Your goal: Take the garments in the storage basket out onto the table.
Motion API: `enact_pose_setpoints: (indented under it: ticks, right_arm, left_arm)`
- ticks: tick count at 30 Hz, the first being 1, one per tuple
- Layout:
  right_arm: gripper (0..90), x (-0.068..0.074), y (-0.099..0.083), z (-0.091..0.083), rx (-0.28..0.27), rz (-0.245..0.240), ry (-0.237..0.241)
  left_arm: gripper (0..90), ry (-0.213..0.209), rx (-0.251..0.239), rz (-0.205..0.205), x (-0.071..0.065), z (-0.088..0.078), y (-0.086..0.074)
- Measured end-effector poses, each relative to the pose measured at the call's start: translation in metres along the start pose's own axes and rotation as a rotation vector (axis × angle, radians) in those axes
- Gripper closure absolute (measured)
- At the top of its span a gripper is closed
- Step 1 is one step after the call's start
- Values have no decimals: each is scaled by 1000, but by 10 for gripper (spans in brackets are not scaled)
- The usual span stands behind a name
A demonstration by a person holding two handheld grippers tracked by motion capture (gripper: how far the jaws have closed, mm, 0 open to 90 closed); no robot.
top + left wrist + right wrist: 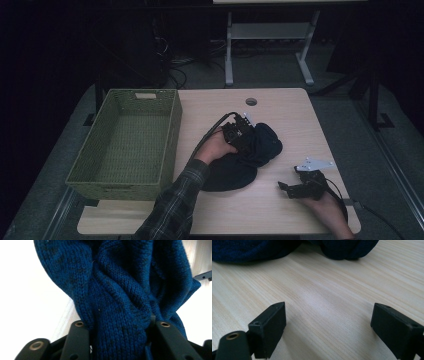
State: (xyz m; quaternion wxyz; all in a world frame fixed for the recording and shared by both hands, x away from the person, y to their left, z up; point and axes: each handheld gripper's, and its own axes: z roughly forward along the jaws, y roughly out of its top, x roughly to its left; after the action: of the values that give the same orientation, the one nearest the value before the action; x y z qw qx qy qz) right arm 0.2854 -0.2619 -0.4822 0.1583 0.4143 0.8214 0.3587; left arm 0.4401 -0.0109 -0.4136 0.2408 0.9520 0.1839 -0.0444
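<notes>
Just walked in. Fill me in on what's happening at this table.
A person is working a dark blue knitted garment on a wooden table with two handheld grippers. The left gripper is clamped on a bunched fold of the knit. The right gripper sits open just above the bare tabletop, short of the fabric. A green woven basket stands empty at the table's left edge.

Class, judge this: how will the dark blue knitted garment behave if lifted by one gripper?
The knitted garment bunches between the left gripper jaws, so it is probably floppy and would drape. Its ribbed wool likely grips well, not slippery.
</notes>
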Motion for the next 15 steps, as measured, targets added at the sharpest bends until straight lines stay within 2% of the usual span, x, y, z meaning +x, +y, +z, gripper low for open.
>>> enact_pose_setpoints:
  ticks: [3, 7, 12, 15]
  right_arm:
    - [125, 0, 0, 0, 0, 2, 1]
    - [125, 0, 0, 0, -2, -1, 0]
    - [125, 0, 0, 0, -1, 1, 1]
    - [125, 0, 0, 0, 0, 1, 1]
  left_arm:
    - [558, 24, -11, 3, -3, -7, 1]
    - [393, 57, -33, 10, -8, -19, 1]
    - [324, 95, -63, 4, -14, -40, 0]
    - [312, 110, -84, -4, -17, -54, -2]
